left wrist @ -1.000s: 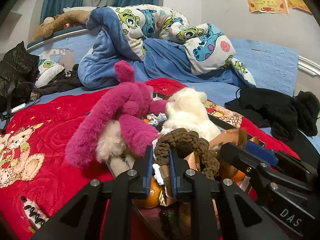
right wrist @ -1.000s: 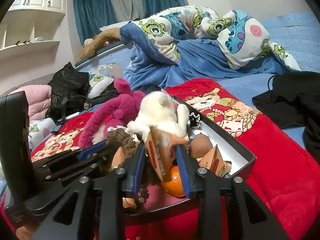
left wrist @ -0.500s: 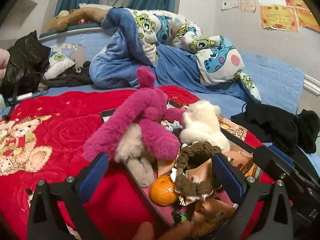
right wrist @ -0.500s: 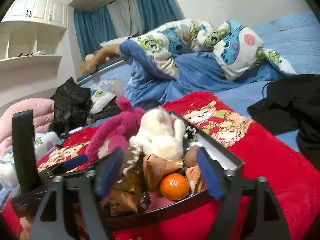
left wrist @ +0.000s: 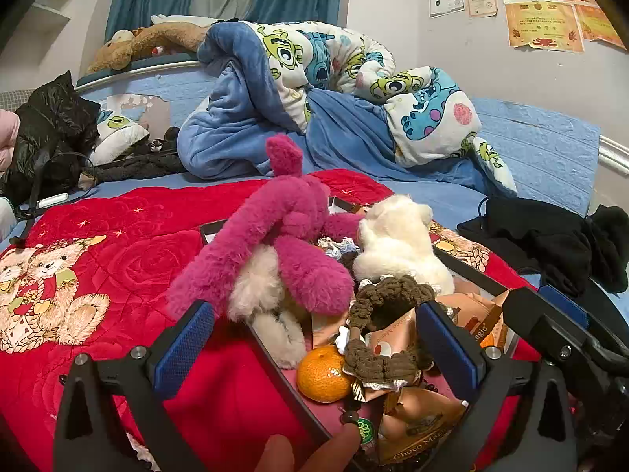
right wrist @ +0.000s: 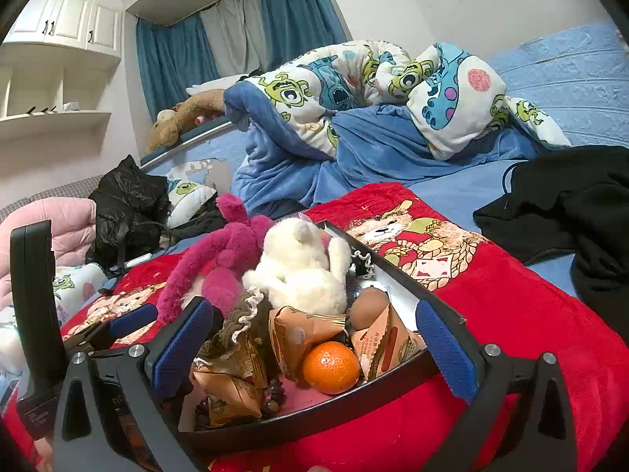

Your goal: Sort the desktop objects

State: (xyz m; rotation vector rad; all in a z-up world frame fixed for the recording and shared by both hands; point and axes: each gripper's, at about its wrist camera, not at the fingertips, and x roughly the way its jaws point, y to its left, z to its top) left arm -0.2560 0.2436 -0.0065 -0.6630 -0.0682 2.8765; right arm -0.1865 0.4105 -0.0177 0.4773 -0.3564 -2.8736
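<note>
A black tray (left wrist: 275, 358) (right wrist: 393, 271) on a red blanket (left wrist: 129, 244) holds a magenta plush (left wrist: 283, 228) (right wrist: 220, 251), a white plush (left wrist: 397, 244) (right wrist: 302, 267), a brown knitted doll (left wrist: 389, 326), an orange (left wrist: 322, 373) (right wrist: 331, 366) and several tan snack packets (right wrist: 298, 330). My left gripper (left wrist: 314, 350) is open and empty over the tray's near corner. My right gripper (right wrist: 310, 350) is open and empty, its jaws standing either side of the tray's near end. The right gripper's body also shows in the left wrist view (left wrist: 562, 350).
A crumpled monster-print quilt (left wrist: 314, 90) lies on the blue bed behind. Black clothes (left wrist: 550, 244) lie to the right, a black bag (left wrist: 47, 133) to the left. A brown plush (left wrist: 145, 43) rests on the headboard. White shelves (right wrist: 55, 78) stand on the left wall.
Both grippers were shut, the left on the brown doll and the right on a snack packet; both have opened wide and drawn back. The doll and packet now lie in the tray.
</note>
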